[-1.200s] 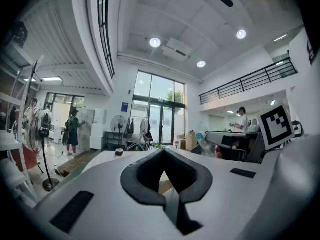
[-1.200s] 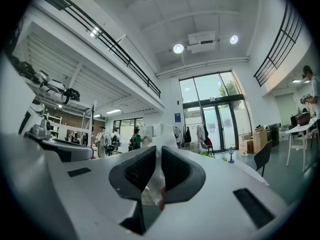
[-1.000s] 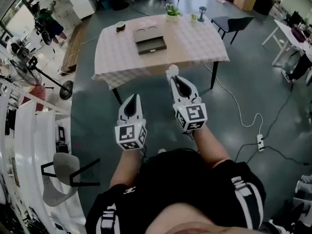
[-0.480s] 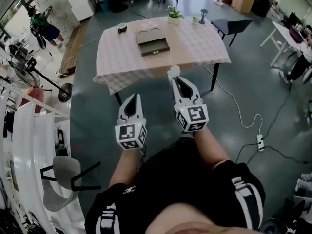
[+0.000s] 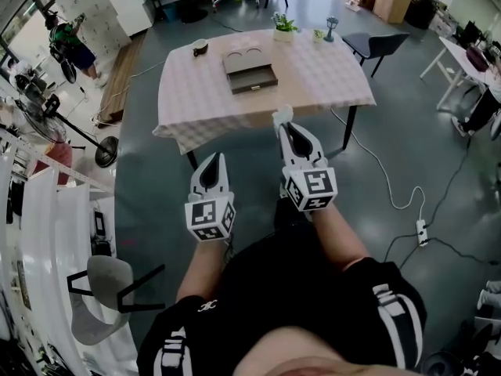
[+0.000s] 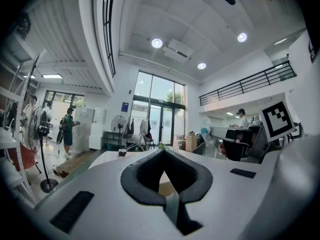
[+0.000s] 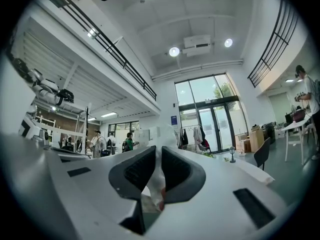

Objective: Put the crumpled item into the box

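The crumpled item (image 5: pixel 282 116), a white wad of paper, sticks out from the tips of my right gripper (image 5: pixel 285 125), which is shut on it. In the right gripper view the crumpled item (image 7: pixel 154 181) is pinched between the dark pads. The box (image 5: pixel 250 70), dark grey with its lid folded back, stands on the table (image 5: pixel 329 73) ahead, well beyond both grippers. My left gripper (image 5: pixel 212 158) hangs lower and to the left, shut with nothing in it; its tips (image 6: pixel 163 151) meet in the left gripper view.
The table has a checked cloth, with a cup (image 5: pixel 200 48), a potted plant (image 5: pixel 284 26) and a small stand (image 5: pixel 332 27) at its far side. A black chair (image 5: pixel 380 44) stands at the right. A cable and power strip (image 5: pixel 423 229) lie on the floor; a fan (image 5: pixel 102 143) stands at the left.
The view has shifted slightly against the table, and the right gripper with the crumpled item has edged up and right. The left gripper keeps its place.
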Motion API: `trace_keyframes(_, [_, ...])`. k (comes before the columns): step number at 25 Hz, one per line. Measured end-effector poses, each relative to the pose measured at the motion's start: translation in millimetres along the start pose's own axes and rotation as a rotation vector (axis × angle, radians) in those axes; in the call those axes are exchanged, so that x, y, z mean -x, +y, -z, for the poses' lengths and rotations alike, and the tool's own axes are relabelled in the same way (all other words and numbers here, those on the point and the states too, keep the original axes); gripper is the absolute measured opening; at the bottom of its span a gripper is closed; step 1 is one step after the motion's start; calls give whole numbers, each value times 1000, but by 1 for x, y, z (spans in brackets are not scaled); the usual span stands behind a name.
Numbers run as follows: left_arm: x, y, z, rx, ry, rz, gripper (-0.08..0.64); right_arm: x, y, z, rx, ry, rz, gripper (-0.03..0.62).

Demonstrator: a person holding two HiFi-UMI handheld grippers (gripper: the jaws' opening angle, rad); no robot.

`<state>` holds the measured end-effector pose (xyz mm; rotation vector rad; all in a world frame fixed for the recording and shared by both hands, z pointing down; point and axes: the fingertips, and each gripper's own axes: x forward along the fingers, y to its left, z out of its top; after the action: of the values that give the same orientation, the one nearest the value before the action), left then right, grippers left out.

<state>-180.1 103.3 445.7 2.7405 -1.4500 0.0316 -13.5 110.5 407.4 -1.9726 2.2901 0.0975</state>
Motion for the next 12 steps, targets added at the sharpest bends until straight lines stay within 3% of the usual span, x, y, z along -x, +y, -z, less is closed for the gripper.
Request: trace_keyframes(12, [-96, 30, 2, -16, 14, -22, -3, -92, -51, 21, -19, 4, -6, 37])
